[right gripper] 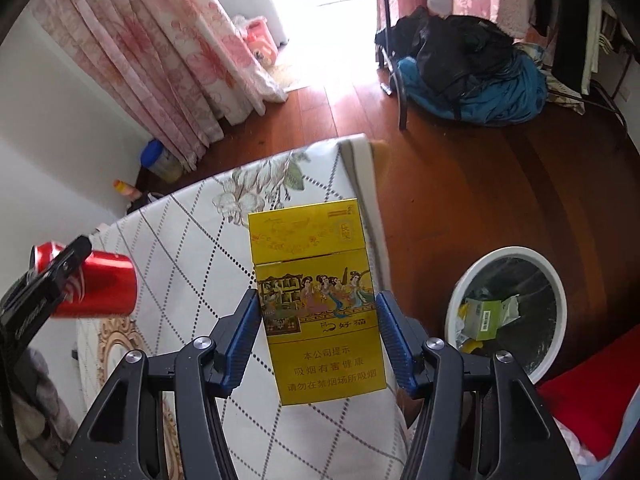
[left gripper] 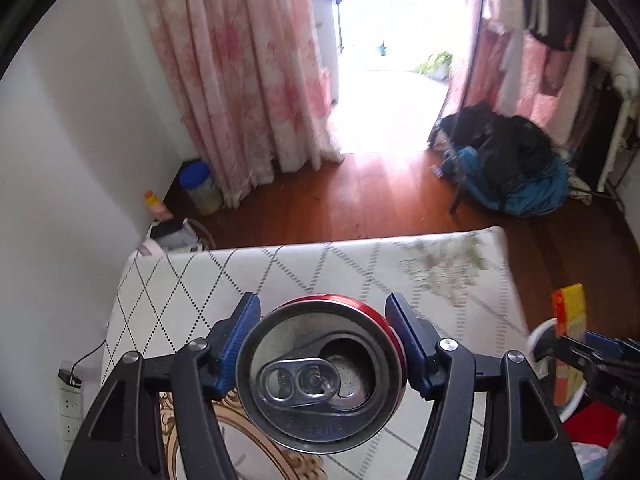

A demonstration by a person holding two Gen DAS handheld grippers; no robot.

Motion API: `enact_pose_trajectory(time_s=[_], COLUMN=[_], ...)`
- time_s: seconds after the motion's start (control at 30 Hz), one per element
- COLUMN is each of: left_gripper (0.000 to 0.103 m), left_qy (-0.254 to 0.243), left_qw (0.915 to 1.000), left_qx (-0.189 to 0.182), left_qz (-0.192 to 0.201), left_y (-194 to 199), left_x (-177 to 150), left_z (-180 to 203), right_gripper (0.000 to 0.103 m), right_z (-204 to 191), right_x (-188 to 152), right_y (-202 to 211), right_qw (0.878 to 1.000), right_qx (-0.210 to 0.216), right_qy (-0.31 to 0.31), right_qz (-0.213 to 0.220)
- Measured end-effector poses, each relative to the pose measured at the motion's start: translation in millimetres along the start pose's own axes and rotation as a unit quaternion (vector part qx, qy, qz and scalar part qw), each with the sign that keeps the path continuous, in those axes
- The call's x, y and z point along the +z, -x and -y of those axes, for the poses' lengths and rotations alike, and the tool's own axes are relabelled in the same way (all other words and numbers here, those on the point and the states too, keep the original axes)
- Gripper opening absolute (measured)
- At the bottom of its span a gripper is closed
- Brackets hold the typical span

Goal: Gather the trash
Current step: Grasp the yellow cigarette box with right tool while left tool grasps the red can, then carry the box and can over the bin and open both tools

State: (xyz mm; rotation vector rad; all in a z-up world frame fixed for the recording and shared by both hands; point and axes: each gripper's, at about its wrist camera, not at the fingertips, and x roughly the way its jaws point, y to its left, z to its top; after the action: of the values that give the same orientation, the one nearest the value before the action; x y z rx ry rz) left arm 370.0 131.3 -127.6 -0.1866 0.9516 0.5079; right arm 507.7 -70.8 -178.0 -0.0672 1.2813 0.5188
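The left claw (left gripper: 322, 344) pinches a red soda can (left gripper: 320, 376) between its blue pads, one pad on each side of the can's body, with the opened silver top and pull tab turned toward the left wrist camera. In the right wrist view the same can (right gripper: 100, 286) shows lying sideways in the air above the left part of the counter (right gripper: 192, 240), whose white cloth carries a dotted diamond pattern and a printed flower near its far right corner. The right claw (right gripper: 318, 328) is clamped on a yellow cigarette pack (right gripper: 320, 300), pads against its two narrow sides, the pack upright with its lid end pointing away from the camera, held over the counter's right edge. In the left wrist view this pack (left gripper: 568, 320) appears beyond the counter's right edge. Just right of the counter, on the wooden floor (right gripper: 460, 200), stands a round white trash bin (right gripper: 560, 320) with a dark liner, holding a green carton and paper scraps. Farther out are pink floral curtains (left gripper: 240, 72), a blue-lidded jar (left gripper: 200, 188) by the wall, and a heap of dark and blue clothing (right gripper: 472, 72).
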Motion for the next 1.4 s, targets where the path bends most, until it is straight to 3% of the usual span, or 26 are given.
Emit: enact_pose_trajectory(time_s=[0.2, 0.43, 0.63, 0.8, 1.0, 1.1, 1.17, 1.2, 1.23, 1.27, 1.4], left_gripper=[0.062, 0.062, 0.062, 0.062, 0.064, 0.094, 0.095, 0.096, 0.097, 0.098, 0.098], left_qy=[-0.028, -0.064, -0.082, -0.091, -0.096, -0.093, -0.084, -0.082, -0.083, -0.088, -0.105], left_qw=[0.9978, 0.9895, 0.9795, 0.9637, 0.9485, 0.9469, 0.9501, 0.9523, 0.9550, 0.9576, 0.9680], left_qx=[-0.043, -0.117, -0.183, -0.239, -0.254, -0.245, -0.234, -0.225, -0.214, -0.202, -0.160], left_qz=[0.042, 0.057, 0.016, -0.076, -0.163, -0.186, -0.188, -0.190, -0.188, -0.185, -0.162], left_y=[69.5, 118.5, 109.6, 53.4, -12.5, -34.8, -41.1, -43.3, -42.9, -41.9, -27.9], left_x=[3.0, 4.4, -0.7, -8.7, -16.9, -16.9, -17.8, -18.5, -21.0, -24.4, -41.1], left_z=[49.8, 131.7, 211.8, 282.9, 341.5, 350.6, 345.8, 343.5, 342.7, 341.1, 327.2], right_gripper=[0.060, 0.060, 0.060, 0.060, 0.060, 0.060, 0.062, 0.066, 0.088, 0.103, 0.103], right_z=[38.1, 122.2, 209.5, 275.1, 331.8, 349.3, 357.6, 359.7, 363.0, 362.7, 355.6], right_x=[-10.8, -32.8, -53.7, -68.0, -75.3, -75.7, -77.3, -78.1, -79.7, -81.4, -89.9], right_y=[62.8, 131.6, 143.9, 116.8, 64.0, 35.2, 18.0, 9.7, 1.3, -1.9, 2.6], right_qw=[0.999, 0.995, 0.991, 0.987, 0.980, 0.975, 0.972, 0.971, 0.969, 0.969, 0.973], right_qx=[0.012, -0.009, -0.045, -0.060, -0.053, -0.042, -0.026, -0.021, -0.010, -0.004, -0.022], right_qy=[-0.019, -0.057, -0.102, -0.145, -0.194, -0.216, -0.229, -0.233, -0.238, -0.239, -0.222], right_qz=[0.041, 0.076, 0.068, 0.037, -0.004, -0.027, -0.035, -0.046, -0.056, -0.057, -0.060])
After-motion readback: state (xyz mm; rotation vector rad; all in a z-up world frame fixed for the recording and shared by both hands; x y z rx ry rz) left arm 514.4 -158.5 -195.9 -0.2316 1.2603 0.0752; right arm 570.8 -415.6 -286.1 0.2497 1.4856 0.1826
